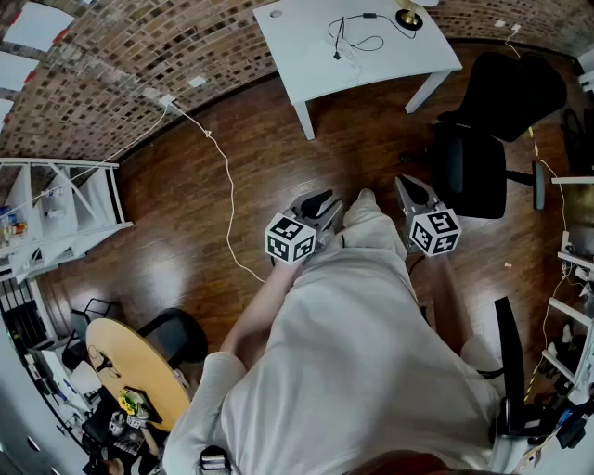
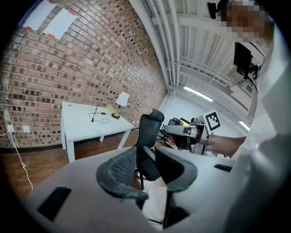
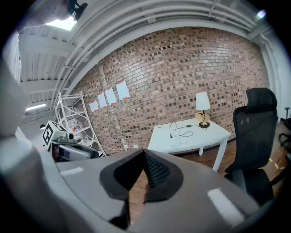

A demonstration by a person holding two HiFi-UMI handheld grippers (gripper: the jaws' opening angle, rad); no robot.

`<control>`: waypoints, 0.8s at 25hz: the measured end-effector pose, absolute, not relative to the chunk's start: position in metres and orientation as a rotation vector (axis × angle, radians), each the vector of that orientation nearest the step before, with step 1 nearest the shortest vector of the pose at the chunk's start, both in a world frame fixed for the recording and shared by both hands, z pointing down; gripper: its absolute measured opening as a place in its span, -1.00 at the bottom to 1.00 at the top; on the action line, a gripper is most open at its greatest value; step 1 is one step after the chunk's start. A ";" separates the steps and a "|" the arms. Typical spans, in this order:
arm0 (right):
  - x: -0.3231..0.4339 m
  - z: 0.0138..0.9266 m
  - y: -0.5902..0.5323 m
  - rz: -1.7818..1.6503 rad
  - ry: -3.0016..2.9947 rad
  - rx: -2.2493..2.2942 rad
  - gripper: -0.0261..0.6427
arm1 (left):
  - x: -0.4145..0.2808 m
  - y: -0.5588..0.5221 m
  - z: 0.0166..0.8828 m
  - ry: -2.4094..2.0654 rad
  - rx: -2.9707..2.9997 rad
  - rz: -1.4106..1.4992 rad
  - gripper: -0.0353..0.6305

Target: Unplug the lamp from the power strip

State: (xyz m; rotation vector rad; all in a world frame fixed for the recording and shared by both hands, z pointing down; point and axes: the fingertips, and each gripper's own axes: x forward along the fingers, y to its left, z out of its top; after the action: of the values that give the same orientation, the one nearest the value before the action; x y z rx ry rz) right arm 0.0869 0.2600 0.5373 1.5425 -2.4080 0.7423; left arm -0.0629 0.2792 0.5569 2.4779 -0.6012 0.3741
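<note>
Nearest to me, both grippers are held close to the body at about waist height and point ahead. I judge this a carrying posture, since nothing within reach needs handling.

The left gripper (image 2: 146, 157) has its jaws standing wide apart with nothing between them; only the room shows through the gap. That would leave it ready to take hold of a plug. The right gripper (image 3: 144, 170) has its jaws pressed together and holds nothing.

On the wooden floor ahead and to the left, a thin white cable (image 1: 228, 190) runs from a wall socket (image 1: 167, 99) back towards me. I cannot tell what it feeds.

To the right, a black office chair (image 1: 483, 139) stands just beside the table.

Far ahead is the white table (image 1: 306, 65), against the brick wall (image 1: 111, 65). The lamp (image 1: 408, 17) stands at the table's far right corner, and its dark cord (image 1: 357, 39) lies looped across the top towards the middle. A power strip should be where that cord ends, but I cannot make it out with certainty.

The task is not yet begun: the table is well apart from both grippers, and I must approach it first.
</note>
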 end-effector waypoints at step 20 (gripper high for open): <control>0.172 0.522 0.050 0.641 -2.515 1.268 -0.92 | 0.009 0.106 0.544 -0.968 2.312 0.374 -0.81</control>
State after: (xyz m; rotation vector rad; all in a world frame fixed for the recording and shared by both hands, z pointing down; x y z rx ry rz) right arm 0.1719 0.0504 0.5217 1.2681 -2.5147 0.6413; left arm 0.0085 0.1061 0.5444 2.3116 -0.9675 0.3743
